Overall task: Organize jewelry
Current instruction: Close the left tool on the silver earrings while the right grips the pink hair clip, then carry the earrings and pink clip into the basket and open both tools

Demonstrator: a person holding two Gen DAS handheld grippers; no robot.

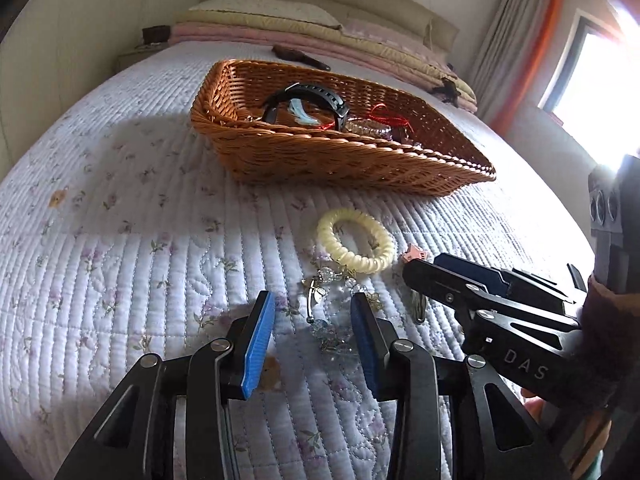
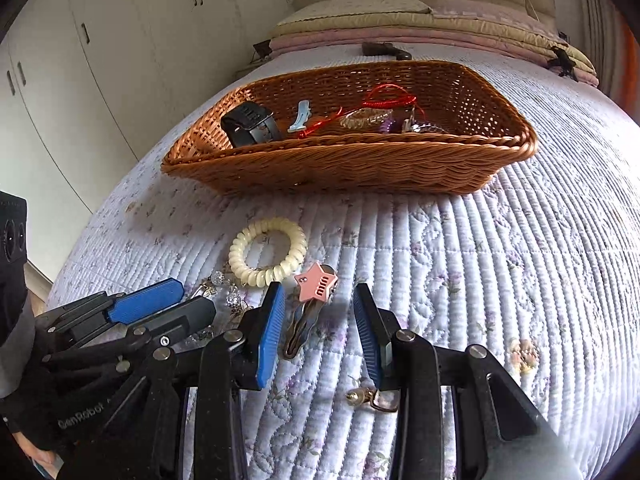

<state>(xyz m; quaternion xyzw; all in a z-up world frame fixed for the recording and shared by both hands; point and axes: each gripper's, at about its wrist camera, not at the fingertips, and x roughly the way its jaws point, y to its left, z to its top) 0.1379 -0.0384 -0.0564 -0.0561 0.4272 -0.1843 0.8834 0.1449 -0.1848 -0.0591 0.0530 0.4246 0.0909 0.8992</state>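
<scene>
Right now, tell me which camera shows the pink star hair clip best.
The right wrist view: the pink star hair clip lies whole on the quilt, between the right gripper fingers. In the left wrist view only the star's tip peeks out behind the right gripper.

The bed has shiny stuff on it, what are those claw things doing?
A person is tidying jewelry into a basket on the bed. It already holds a watch and a red cord. The left gripper hangs open over a bead bracelet. The right gripper hangs open over a pink star clip. A coil hair tie lies just behind them. Nothing is gripped yet.
</scene>
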